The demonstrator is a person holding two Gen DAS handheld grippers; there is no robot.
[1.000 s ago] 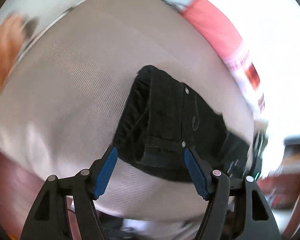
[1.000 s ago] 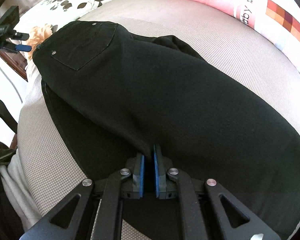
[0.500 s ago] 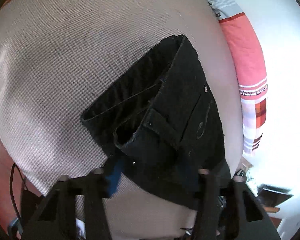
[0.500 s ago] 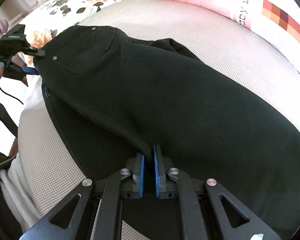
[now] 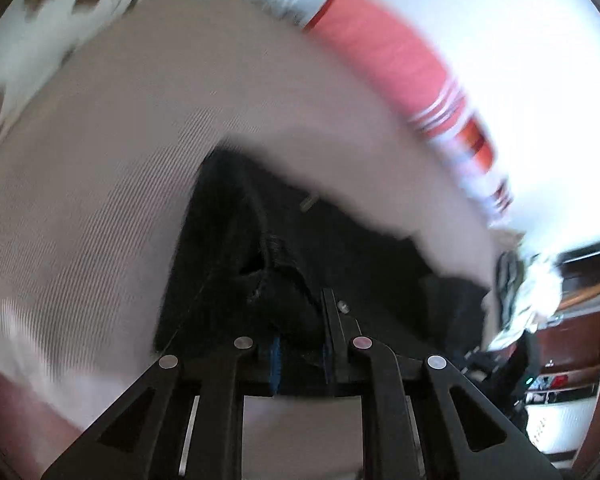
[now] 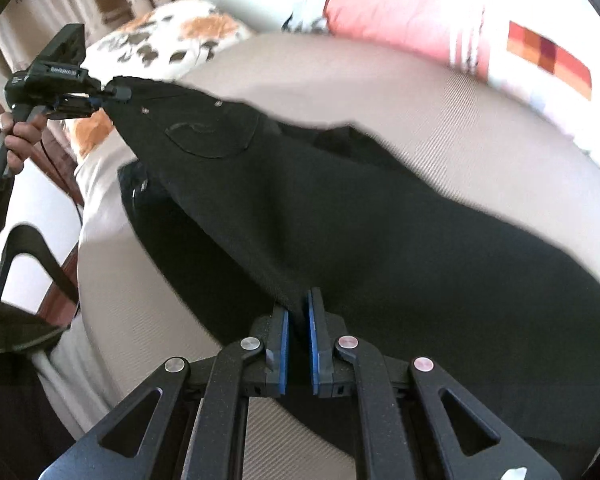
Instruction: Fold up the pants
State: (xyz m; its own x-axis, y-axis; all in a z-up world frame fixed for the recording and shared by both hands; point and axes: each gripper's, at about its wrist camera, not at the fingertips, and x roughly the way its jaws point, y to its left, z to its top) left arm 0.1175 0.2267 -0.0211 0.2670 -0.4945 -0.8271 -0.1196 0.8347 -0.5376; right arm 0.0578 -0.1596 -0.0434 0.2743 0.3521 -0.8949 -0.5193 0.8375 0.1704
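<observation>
Now the left tongs (image 5: 300,344) are closing on the waistband end of the black pants (image 5: 300,264), with a bunch of that dark cloth sitting between their blue pads. Seen from the right wrist, the left tongs (image 6: 117,92) are pinching the waist corner and holding it raised off the bed (image 6: 440,128), with a hand (image 6: 17,140) wrapped around their handle. The right tongs (image 6: 297,312) are standing narrow, clamping a fold of the pants (image 6: 380,240) just in front of their pads. The pants are stretching from the right tongs away toward the left ones, across the beige bed cover. Beyond the tongs, a flowered pillow (image 6: 171,40) and a pink pillow (image 6: 412,20) are lying at the bed's far edge.
</observation>
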